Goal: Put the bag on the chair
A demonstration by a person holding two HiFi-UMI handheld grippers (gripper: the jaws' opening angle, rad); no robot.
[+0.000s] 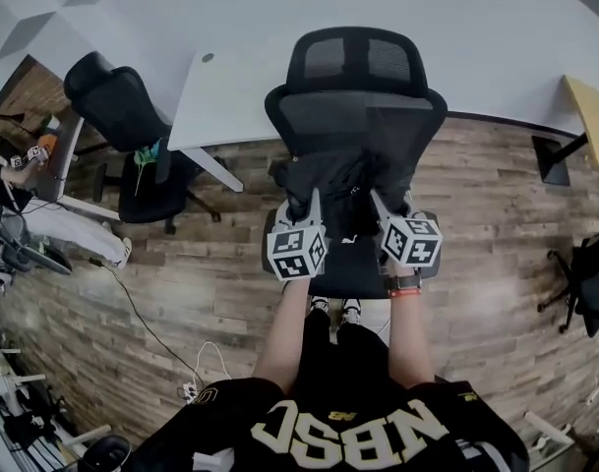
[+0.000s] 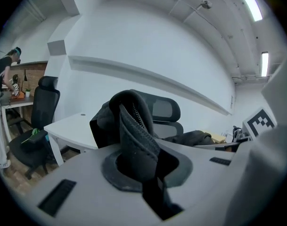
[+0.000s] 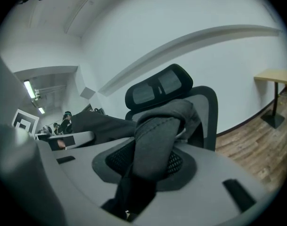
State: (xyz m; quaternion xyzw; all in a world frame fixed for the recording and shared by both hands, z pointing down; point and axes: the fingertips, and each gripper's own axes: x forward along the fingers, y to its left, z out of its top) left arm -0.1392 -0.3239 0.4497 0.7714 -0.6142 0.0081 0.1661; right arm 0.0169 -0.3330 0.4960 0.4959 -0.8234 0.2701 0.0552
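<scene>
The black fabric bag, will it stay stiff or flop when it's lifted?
Probably floppy: the black fabric bag folds and bunches where the left tool pinches it. It likely sags between grips; the right tool holds only a creased fold.

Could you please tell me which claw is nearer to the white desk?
Left. The left claw, shut on the black bag, is on the side toward the white desk; the right claw grips the bag's other side, farther from it.
</scene>
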